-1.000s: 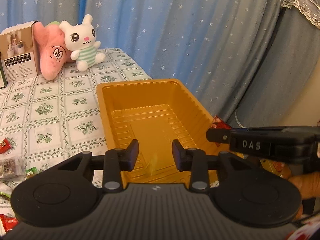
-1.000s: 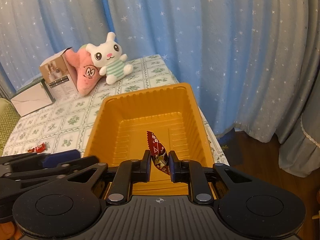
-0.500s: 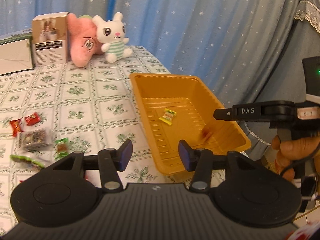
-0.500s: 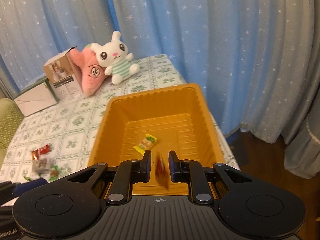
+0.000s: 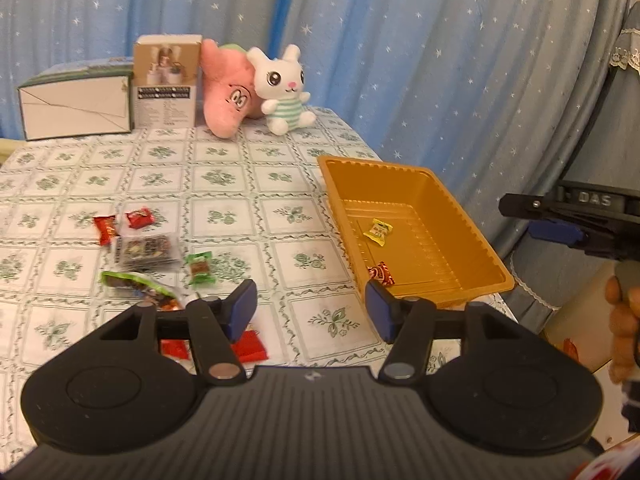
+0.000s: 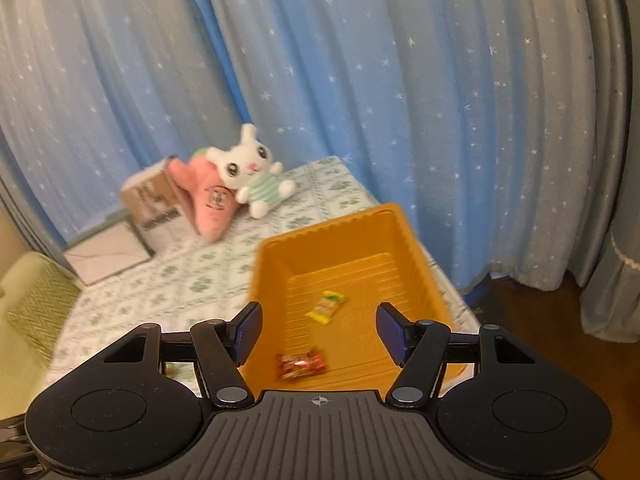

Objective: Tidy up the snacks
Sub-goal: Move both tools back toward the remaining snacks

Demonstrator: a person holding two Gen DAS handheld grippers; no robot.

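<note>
An orange tray (image 5: 476, 236) stands at the table's right edge; it also shows in the right wrist view (image 6: 404, 236). In it lie a yellow candy (image 5: 376, 232) (image 6: 326, 306) and a red snack packet (image 5: 381, 274) (image 6: 302, 362). Several loose snacks lie left of the tray: red packets (image 5: 138, 218), a clear pack (image 5: 146, 250), green packets (image 5: 199, 267). My left gripper (image 5: 311, 308) is open and empty above the table near the tray. My right gripper (image 6: 319, 332) is open and empty above the tray's near end.
A white bunny plush (image 5: 280, 88) and a pink plush (image 5: 226, 88) sit at the back with a small box (image 5: 166, 80) and a white box (image 5: 76, 106). Blue star curtains hang behind. The table edge runs right of the tray.
My right gripper opened and the red packet dropped into the tray. My left gripper drew back and left, away from the tray, and opened wider; the yellow candy lies in the tray.
</note>
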